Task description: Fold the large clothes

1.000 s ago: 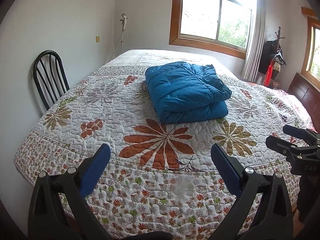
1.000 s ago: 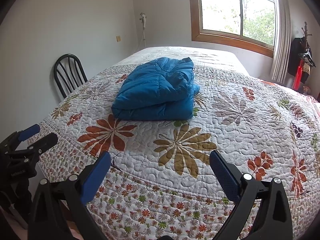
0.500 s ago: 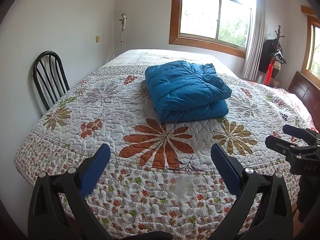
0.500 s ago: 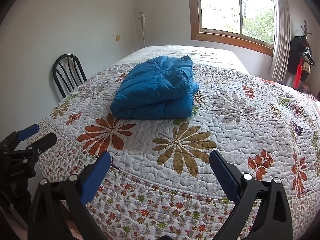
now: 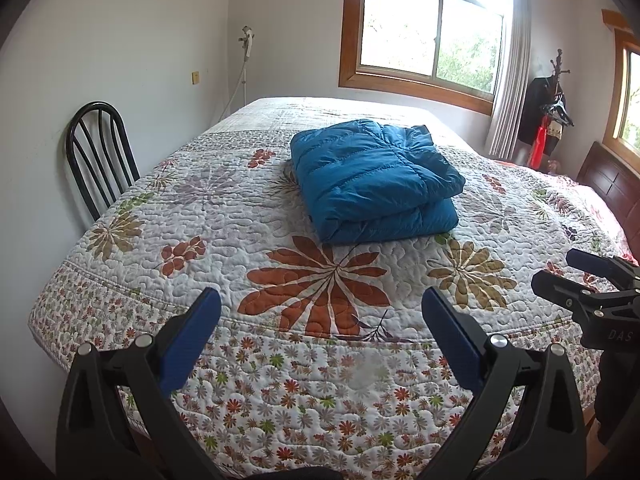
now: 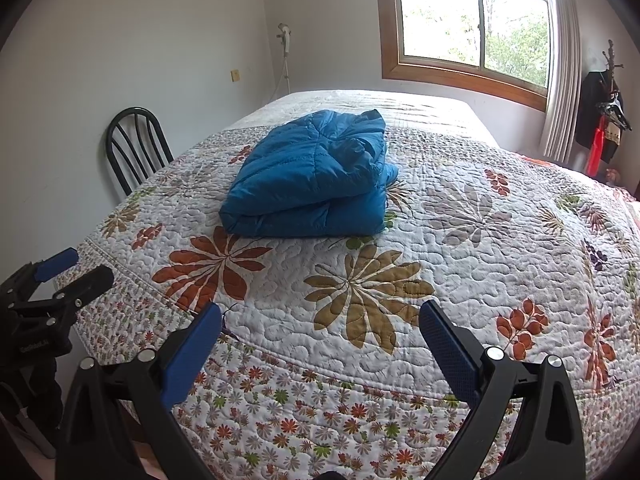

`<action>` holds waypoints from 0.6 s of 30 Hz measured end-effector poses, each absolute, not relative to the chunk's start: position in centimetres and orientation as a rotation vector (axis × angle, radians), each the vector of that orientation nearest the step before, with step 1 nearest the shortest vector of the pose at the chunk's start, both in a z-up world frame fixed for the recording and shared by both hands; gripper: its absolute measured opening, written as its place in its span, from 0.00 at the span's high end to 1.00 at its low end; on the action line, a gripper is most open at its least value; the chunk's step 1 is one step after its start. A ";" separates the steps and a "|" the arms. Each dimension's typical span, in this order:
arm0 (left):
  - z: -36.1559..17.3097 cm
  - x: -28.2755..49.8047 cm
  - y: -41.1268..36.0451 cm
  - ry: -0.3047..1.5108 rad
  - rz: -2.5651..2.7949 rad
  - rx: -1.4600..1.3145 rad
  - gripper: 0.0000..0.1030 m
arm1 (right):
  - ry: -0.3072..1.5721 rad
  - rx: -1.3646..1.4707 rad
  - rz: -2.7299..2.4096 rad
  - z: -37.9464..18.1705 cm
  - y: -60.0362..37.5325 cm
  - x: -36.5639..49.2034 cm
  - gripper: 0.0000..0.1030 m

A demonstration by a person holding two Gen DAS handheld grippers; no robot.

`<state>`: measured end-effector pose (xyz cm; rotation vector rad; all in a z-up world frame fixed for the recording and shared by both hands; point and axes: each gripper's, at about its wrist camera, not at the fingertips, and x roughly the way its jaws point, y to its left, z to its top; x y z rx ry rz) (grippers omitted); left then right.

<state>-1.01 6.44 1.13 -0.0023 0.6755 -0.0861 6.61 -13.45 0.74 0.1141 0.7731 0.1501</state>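
Observation:
A blue puffer jacket (image 5: 372, 180) lies folded in a compact stack on the floral quilted bed (image 5: 208, 216); it also shows in the right wrist view (image 6: 312, 184). My left gripper (image 5: 320, 312) is open and empty, held back over the bed's near edge, well short of the jacket. My right gripper (image 6: 320, 320) is open and empty, also back at the near edge. Each gripper shows in the other's view: the right gripper (image 5: 568, 272) at the right, the left gripper (image 6: 76, 268) at the left.
A black metal chair (image 5: 100, 152) stands against the left wall beside the bed. A wooden window (image 5: 424, 36) with a curtain is behind the bed. A coat stand (image 5: 548, 120) with dark and red items is at the far right, next to a dark headboard (image 5: 612, 188).
Both grippers have stayed open and almost still; the views have shifted very slightly. The jacket has not moved.

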 end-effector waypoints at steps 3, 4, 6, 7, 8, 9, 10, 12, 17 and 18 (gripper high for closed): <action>1.2 -1.0 6.4 0.675 -0.085 -0.001 0.03 | 0.774 0.113 0.151 0.7 -13.4 6.6 0.04; 1.2 -1.0 6.3 0.675 -0.086 -0.002 0.03 | 0.775 0.114 0.151 0.7 -13.4 6.7 0.04; 1.1 -1.0 6.4 0.676 -0.088 -0.004 0.03 | 0.778 0.114 0.152 0.5 -13.4 6.8 0.04; 1.1 -0.9 6.5 0.677 -0.089 -0.006 0.03 | 0.780 0.114 0.152 0.5 -13.3 6.8 0.04; 1.0 -0.9 6.5 0.678 -0.088 -0.007 0.03 | 0.782 0.114 0.151 0.4 -13.3 6.8 0.04; 0.9 -0.9 6.6 0.679 -0.088 -0.009 0.03 | 0.783 0.114 0.152 0.4 -13.3 6.9 0.04; 0.8 -0.8 6.7 0.680 -0.087 -0.009 0.03 | 0.784 0.113 0.153 0.4 -13.3 7.0 0.04; 0.7 -0.7 6.9 0.682 -0.085 -0.010 0.03 | 0.784 0.113 0.152 0.4 -13.3 7.0 0.04; 0.7 -0.6 7.0 0.682 -0.085 -0.007 0.03 | 0.782 0.114 0.152 0.3 -13.3 7.0 0.04; 0.7 -0.5 7.1 0.682 -0.085 -0.006 0.03 | 0.783 0.114 0.153 0.3 -13.3 7.0 0.04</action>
